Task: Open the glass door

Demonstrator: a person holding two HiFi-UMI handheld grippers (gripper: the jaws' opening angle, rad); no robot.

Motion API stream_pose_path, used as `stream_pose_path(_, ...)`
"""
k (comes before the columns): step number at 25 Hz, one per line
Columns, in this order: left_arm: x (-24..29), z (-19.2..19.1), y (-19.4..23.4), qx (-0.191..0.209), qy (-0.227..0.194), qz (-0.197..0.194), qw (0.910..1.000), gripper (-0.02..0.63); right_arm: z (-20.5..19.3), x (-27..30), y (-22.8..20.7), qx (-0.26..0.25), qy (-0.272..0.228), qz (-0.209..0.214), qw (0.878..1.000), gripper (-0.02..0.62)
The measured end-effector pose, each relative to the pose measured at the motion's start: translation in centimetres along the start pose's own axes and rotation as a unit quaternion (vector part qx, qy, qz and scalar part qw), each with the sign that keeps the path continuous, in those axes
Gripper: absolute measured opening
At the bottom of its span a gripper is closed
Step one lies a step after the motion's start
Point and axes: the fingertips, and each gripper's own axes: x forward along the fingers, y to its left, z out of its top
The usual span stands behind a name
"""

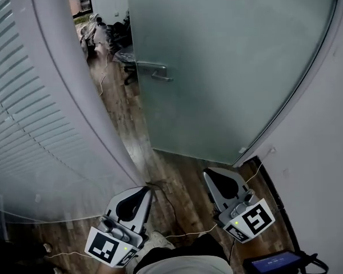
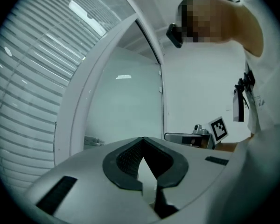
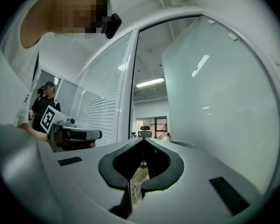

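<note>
Glass door: the frosted glass door (image 1: 228, 67) filled the upper middle and upper right of the head view. It stood ajar, with a gap along its left edge.
Door handle: a metal lever handle (image 1: 154, 72) sat near the left edge of the door, in the upper middle of the frame, well apart from both grippers.
Left gripper: the left gripper (image 1: 144, 194) was at the lower left of the head view, above the floor. Its jaws were pressed together with nothing between them, and it touched nothing.
Right gripper: the right gripper (image 1: 212, 176) was at the lower right, near the bottom corner of the door but apart from it. Its jaws were also pressed together and empty.
Blinds wall: a glazed wall with white blinds (image 1: 23, 124) curved down the left side of the frame.
Floor: a wooden floor (image 1: 177, 173) showed between the two grippers.
Room behind: dark office chairs (image 1: 117, 30) were seen through the gap, at the top of the frame.
Screen: a small dark device with a blue screen (image 1: 274, 262) lay at the bottom right corner.
</note>
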Motion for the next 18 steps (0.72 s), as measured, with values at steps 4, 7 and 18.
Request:
stream_pose_path(4, -0.7, -1.3, -3.1, 0.003, 0.0, 0.0, 1.0, 0.0, -1.4, -3.6, 0.4, 0.004, -0.006, 0.0, 1.0, 0.002)
stream_pose_path(7, -2.3, -1.8, -5.5, 0.0, -0.003, 0.008, 1.0, 0.0, -1.3, -6.6, 1.5, 0.002, -0.011, 0.003, 1.0, 0.002)
stream_pose_path(18, -9.1, -2.3, -16.3, -0.005, -0.004, 0.015, 0.9999, 0.0, 0.3, -18.3, 6.4, -0.008, -0.021, 0.007, 1.0, 0.002)
